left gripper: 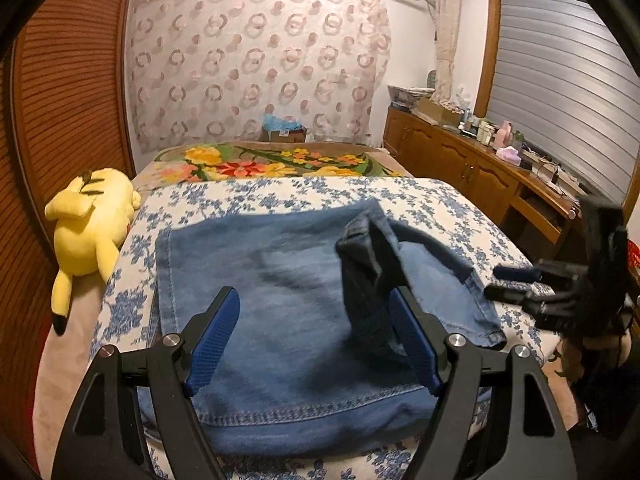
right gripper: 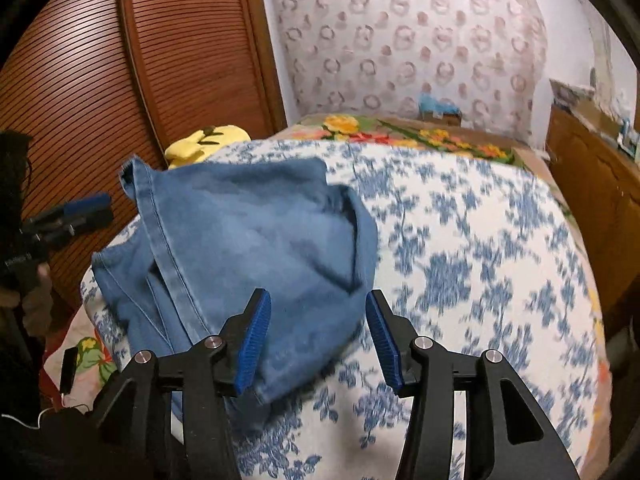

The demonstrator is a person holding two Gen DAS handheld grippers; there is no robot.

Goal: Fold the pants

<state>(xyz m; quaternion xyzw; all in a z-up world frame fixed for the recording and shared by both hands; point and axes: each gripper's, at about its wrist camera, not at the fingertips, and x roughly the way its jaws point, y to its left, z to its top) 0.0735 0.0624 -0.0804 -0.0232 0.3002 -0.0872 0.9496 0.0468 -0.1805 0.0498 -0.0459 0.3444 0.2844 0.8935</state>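
Two grippers over folded blue jeans [left gripper: 288,320] on floral bedsheet [right gripper: 460,260]. Left gripper [left gripper: 314,320] wide open, dark denim flap beside one pad, ungripped. Right gripper [right gripper: 318,324] half-open, holding nothing.

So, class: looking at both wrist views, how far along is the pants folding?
Done: the jeans lie folded into a compact stack on the floral bedspread. In hand: nothing; the left gripper and right gripper both stand open. Left: one dark flap sticks up and needs flattening.
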